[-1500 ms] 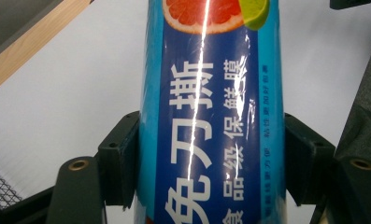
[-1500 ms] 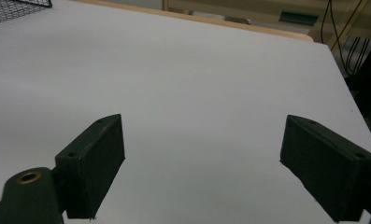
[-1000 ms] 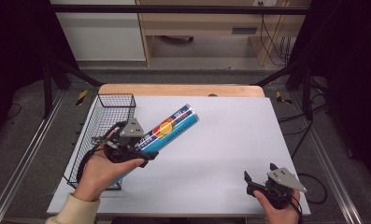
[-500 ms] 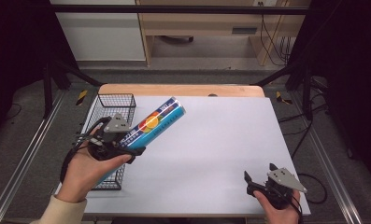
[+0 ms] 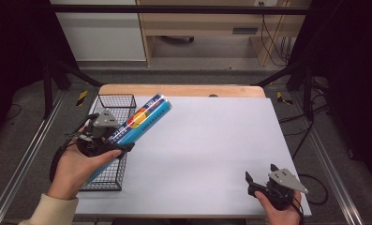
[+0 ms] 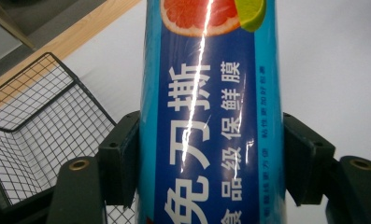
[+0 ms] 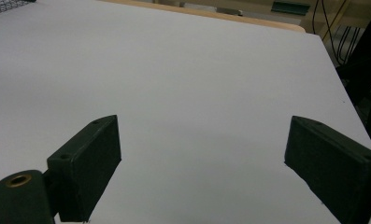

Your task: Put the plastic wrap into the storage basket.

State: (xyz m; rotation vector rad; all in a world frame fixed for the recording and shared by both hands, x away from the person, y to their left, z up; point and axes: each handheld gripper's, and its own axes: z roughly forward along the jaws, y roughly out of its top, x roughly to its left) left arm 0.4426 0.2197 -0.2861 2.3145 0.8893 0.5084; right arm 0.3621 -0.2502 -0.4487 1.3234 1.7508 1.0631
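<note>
1. A white table [image 5: 207, 154] with a wooden far edge stands over grey floor; pale cabinets sit behind, dark curtains at both sides.
2. Since a moment ago the left gripper [image 5: 109, 140] has carried the box [image 5: 137, 119] leftward, now above the wire basket [image 5: 115, 103] at the table's left edge. The right gripper [image 5: 263, 176] stays near the front right corner.
3. The box is long, blue, with citrus pictures and white Chinese lettering. The left jaws clamp its sides; the right jaws stand wide apart, holding nothing.
</note>
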